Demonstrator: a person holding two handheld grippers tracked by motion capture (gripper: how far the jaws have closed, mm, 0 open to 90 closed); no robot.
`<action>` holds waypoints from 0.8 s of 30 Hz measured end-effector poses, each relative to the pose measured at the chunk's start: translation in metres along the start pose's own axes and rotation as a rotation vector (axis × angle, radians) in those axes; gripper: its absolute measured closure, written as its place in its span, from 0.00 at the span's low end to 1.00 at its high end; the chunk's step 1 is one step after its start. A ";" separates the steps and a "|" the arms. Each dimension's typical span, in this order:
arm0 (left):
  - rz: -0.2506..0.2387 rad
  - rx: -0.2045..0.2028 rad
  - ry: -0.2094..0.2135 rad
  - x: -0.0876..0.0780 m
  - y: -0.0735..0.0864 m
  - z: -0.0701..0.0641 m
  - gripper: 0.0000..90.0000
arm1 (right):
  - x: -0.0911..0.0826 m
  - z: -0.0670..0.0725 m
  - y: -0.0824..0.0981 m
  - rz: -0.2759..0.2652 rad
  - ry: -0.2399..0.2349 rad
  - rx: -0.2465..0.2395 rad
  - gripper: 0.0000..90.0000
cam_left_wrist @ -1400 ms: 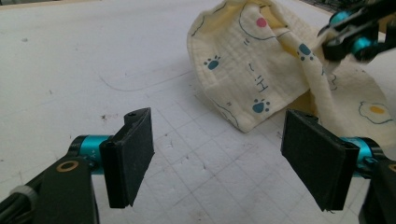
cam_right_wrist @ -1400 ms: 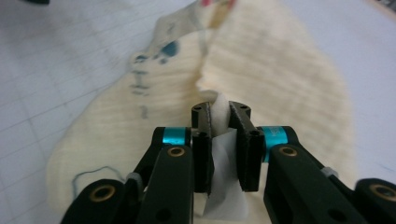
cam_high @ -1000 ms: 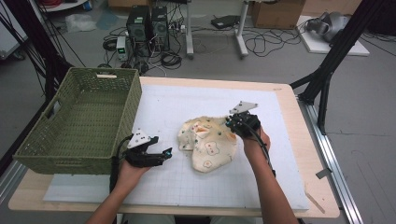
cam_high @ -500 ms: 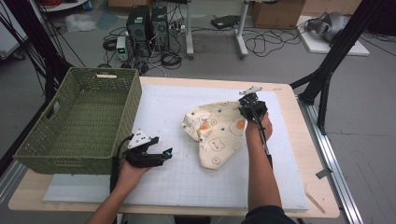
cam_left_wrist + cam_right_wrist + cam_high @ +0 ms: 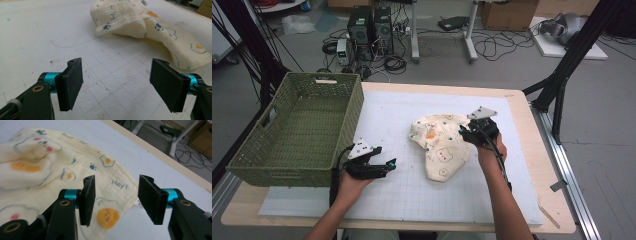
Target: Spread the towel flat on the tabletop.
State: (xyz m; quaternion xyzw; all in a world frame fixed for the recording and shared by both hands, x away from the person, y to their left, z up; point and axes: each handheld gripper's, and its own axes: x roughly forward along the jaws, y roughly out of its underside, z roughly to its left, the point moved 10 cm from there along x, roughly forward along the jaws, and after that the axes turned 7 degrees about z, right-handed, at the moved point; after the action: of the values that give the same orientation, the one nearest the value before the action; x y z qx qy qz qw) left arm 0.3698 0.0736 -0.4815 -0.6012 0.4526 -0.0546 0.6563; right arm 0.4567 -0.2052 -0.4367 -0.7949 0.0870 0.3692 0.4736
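A cream cloth [image 5: 441, 146] printed with eggs and paw marks lies rumpled on the white mat, right of centre. My right gripper [image 5: 464, 134] hovers over the cloth's far right edge. Its jaws have just been opening and now stand apart with nothing pressed between them. In the right gripper view the cloth [image 5: 50, 162] lies flat under the right gripper [image 5: 117, 182]. My left gripper [image 5: 389, 163] rests low on the mat to the left of the cloth, open and empty. In the left gripper view the cloth [image 5: 125, 17] lies beyond the left gripper [image 5: 117, 65].
A green woven basket [image 5: 337, 107] stands at the table's left edge, close to my left hand. The mat [image 5: 412, 200] is bare in front of the cloth. The table's wooden edge [image 5: 175, 165] runs just past the cloth. Computers and cables sit on the floor beyond.
The right gripper carried the cloth's edge away and to the right, spreading it, then let go and drew back a little. The left gripper kept still.
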 end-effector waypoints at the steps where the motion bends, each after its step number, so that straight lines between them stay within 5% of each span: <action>1: -0.001 -0.001 0.000 0.000 0.000 0.000 0.30 | -0.005 0.003 0.004 -0.012 -0.009 -0.013 0.49; 6: -0.005 0.005 0.002 0.000 -0.001 -0.001 0.30 | -0.026 0.019 0.024 -0.064 -0.078 0.006 0.33; 9: -0.006 0.005 0.002 0.000 -0.001 -0.001 0.30 | -0.034 0.030 0.041 -0.090 -0.134 0.080 0.24; 14: -0.006 0.004 -0.002 0.000 -0.001 0.000 0.30 | -0.033 0.047 0.062 -0.063 -0.207 0.098 0.24; 17: -0.006 0.002 -0.003 0.000 -0.001 0.000 0.30 | -0.026 0.076 0.082 -0.017 -0.298 0.081 0.23; 18: -0.005 0.001 -0.004 0.000 -0.001 0.000 0.30 | -0.026 0.076 0.082 -0.017 -0.298 0.081 0.23; 22: -0.004 0.003 -0.004 0.000 -0.001 0.000 0.30 | -0.016 0.102 0.091 0.064 -0.359 -0.027 0.39; 24: -0.006 0.002 -0.006 0.000 -0.001 0.000 0.30 | -0.017 0.100 0.089 0.052 -0.362 0.007 0.60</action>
State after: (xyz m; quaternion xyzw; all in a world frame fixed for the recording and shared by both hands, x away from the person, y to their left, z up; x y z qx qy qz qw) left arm 0.3698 0.0735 -0.4806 -0.6021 0.4486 -0.0553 0.6581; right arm 0.3509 -0.1753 -0.5145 -0.7114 0.0219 0.5180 0.4745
